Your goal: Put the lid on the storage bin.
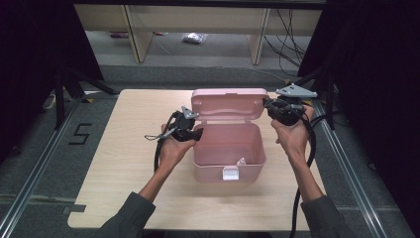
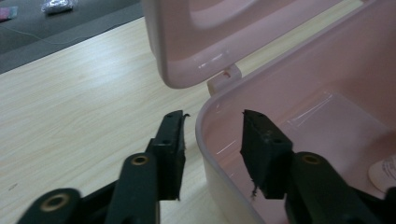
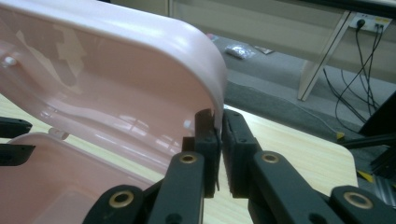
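Observation:
A pink plastic box (image 1: pixel 230 171) stands in the middle of the wooden table with its lid (image 1: pixel 228 101) raised upright at the back. A small white item (image 1: pixel 241 162) lies inside near the front wall. My left gripper (image 1: pixel 194 133) is at the box's left wall. In the left gripper view it (image 2: pixel 214 116) is open and straddles the rim (image 2: pixel 280 65), one jaw outside and one inside, under the lid (image 2: pixel 210 28). My right gripper (image 1: pixel 267 104) is at the lid's right edge. In the right gripper view it (image 3: pixel 218 116) is shut on the edge of the lid (image 3: pixel 116 70).
The light wooden table (image 1: pixel 124 163) has bare surface left and right of the box. Beyond its far edge are shelf legs (image 1: pixel 136 34), a plastic bag (image 1: pixel 194 37) on the floor and cables (image 1: pixel 289 44). Black tripod legs (image 1: pixel 62 94) stand at both back corners.

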`<state>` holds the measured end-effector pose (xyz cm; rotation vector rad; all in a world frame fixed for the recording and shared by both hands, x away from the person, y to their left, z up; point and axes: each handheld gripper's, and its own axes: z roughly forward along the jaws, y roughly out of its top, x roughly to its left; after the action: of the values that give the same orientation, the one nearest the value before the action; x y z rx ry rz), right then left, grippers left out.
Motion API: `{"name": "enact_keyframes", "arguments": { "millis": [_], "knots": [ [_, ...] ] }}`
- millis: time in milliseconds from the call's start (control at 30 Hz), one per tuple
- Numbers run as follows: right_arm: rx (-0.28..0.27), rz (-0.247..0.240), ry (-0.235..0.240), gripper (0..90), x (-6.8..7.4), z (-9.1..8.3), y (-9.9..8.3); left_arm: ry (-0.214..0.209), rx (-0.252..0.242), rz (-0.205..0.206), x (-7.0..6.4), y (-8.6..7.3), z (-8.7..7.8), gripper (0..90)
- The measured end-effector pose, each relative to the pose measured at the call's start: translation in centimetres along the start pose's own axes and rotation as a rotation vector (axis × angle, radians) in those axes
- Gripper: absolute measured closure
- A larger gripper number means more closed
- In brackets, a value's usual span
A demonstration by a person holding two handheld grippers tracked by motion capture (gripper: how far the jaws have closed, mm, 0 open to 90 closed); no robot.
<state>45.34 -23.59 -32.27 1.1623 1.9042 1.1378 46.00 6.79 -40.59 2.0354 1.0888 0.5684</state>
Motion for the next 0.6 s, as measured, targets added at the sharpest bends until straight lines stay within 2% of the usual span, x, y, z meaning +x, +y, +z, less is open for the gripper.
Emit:
{"name": "enact_keyframes", "arguments": {
  "millis": [33, 67, 100, 133, 167, 200, 233, 267, 400, 433, 467, 533, 600],
  "knots": [
    [-0.001, 0.021, -0.007, 85.9, 0.1, -0.1, -0.1, -0.007, -0.006, -0.002, 0.1, -0.1, -0.3, 53.3],
    [-0.01, 0.006, -0.003, 85.8, 0.1, -0.2, -0.3, -0.017, -0.022, -0.022, 0.1, -0.1, -0.5, 50.6],
    [-0.006, 0.007, -0.004, 85.8, 0.1, -0.3, -0.3, -0.02, -0.01, -0.018, 0.4, -0.2, -1.0, 48.2],
    [-0.015, 0.022, -0.01, 85.7, 0.3, -0.4, -0.4, -0.033, -0.024, -0.029, 0.5, -0.2, -1.4, 47.2],
    [-0.009, -0.002, -0.003, 85.7, 0.1, -0.5, -0.5, -0.05, -0.019, -0.013, 0.7, -0.3, -1.8, 45.6],
    [0.001, 0.014, 0.0, 85.5, 0.2, -0.6, -0.5, -0.074, -0.037, -0.032, 0.7, -0.4, -2.2, 43.8],
    [-0.009, 0.001, 0.002, 85.5, 0.2, -0.6, -0.6, -0.096, -0.049, -0.044, 0.7, -0.5, -2.5, 42.1],
    [-0.001, -0.004, 0.001, 85.4, 0.3, -0.7, -0.7, -0.12, -0.039, -0.041, 0.6, -0.6, -3.1, 40.7],
    [0.013, 0.003, 0.023, 85.0, 0.2, -1.2, -0.9, -0.153, -0.011, 0.0, 0.4, -1.3, -4.3, 37.5],
    [0.002, -0.017, 0.027, 84.9, 0.0, -1.2, -1.0, -0.159, -0.007, 0.005, 0.4, -1.5, -4.5, 36.8],
    [0.004, 0.01, 0.034, 84.8, 0.2, -1.2, -1.0, -0.176, 0.002, 0.017, 0.4, -1.7, -4.8, 36.1],
    [0.011, 0.003, 0.034, 84.5, 0.2, -1.5, -1.1, -0.194, -0.003, 0.01, 0.3, -2.2, -5.2, 34.4],
    [0.012, -0.015, 0.04, 84.5, 0.1, -1.6, -1.2, -0.24, -0.007, 0.0, 0.3, -2.7, -5.6, 32.6]
  ]
}}
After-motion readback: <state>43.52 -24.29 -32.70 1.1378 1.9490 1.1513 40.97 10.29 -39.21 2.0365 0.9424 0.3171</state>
